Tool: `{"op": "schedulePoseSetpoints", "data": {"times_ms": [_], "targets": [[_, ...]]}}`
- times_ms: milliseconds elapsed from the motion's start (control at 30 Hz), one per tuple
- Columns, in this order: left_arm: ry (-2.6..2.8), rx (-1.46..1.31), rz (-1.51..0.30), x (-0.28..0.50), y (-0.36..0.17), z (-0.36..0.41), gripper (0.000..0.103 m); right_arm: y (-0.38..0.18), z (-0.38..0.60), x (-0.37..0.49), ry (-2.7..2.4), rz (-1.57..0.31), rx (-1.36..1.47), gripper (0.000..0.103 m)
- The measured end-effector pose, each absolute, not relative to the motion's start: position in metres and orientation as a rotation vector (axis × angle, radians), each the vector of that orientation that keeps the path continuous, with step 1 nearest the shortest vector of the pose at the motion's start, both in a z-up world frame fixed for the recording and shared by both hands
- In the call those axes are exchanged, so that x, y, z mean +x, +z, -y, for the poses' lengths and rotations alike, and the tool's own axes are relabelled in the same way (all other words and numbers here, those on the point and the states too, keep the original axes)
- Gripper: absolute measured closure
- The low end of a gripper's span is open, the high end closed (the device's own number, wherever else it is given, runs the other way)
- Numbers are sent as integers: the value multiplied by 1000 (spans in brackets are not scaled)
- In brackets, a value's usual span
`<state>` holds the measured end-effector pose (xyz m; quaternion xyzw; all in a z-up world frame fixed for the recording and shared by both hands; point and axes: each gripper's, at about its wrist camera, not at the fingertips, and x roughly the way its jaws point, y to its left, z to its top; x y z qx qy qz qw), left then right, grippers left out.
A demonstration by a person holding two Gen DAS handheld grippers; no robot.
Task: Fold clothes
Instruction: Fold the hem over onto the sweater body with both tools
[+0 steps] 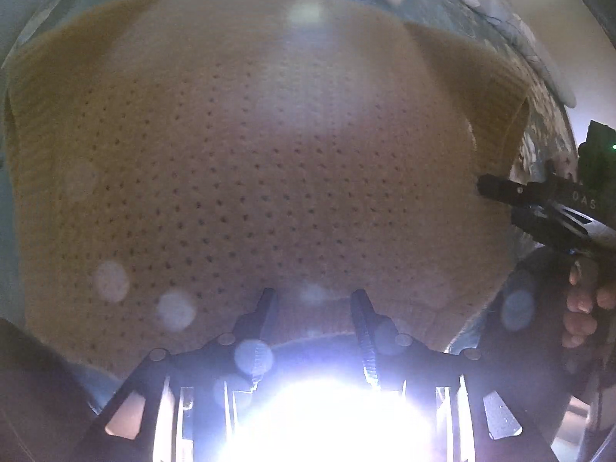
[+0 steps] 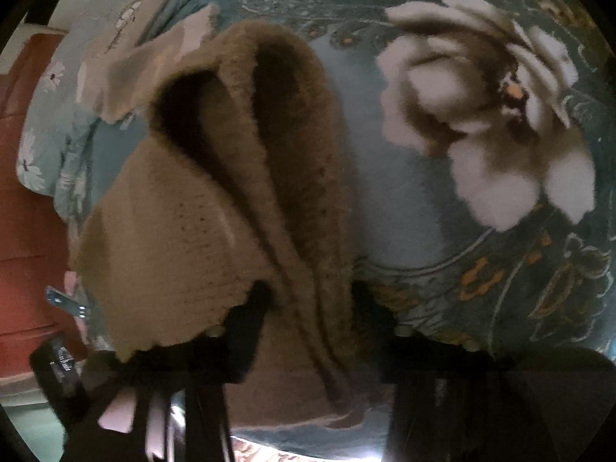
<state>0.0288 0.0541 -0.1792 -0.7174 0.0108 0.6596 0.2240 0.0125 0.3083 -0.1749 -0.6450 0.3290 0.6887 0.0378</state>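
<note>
A tan knit sweater (image 1: 269, 154) with small eyelet holes fills the left wrist view, spread flat on a teal floral bedspread (image 1: 442, 7). My left gripper (image 1: 313, 298) stands open over its near hem, fingers apart on either side of the ribbed edge. My right gripper (image 1: 489, 186) reaches in from the right to the sweater's right edge. In the right wrist view the sweater (image 2: 215, 211) hangs in folds, with its edge between the open fingers of my right gripper (image 2: 308, 296).
The bedspread (image 2: 481, 231) carries a large white flower print. A light floral pillow (image 2: 77, 123) lies at the far left. A reddish-brown headboard or wall (image 2: 23, 231) stands left of the bed. Strong glare hides the base of the left gripper.
</note>
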Motion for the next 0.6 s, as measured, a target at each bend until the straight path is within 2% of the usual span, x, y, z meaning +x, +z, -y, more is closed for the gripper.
{"op": "schedulePoseSetpoints", "data": {"times_ms": [100, 133, 333, 600], "targets": [[1819, -1968, -28, 29, -179, -53, 60, -167, -302, 13, 2141, -1012, -1970, 82], [1820, -1962, -21, 29, -178, -52, 60, -162, -300, 13, 2155, -1014, -1963, 84], [1854, -1940, 117, 28, -161, -11, 60, -115, -278, 13, 2315, -969, -1904, 86], [2106, -1772, 319, 3, -96, 74, 60, -42, -212, -29, 2627, -665, -1909, 86]]}}
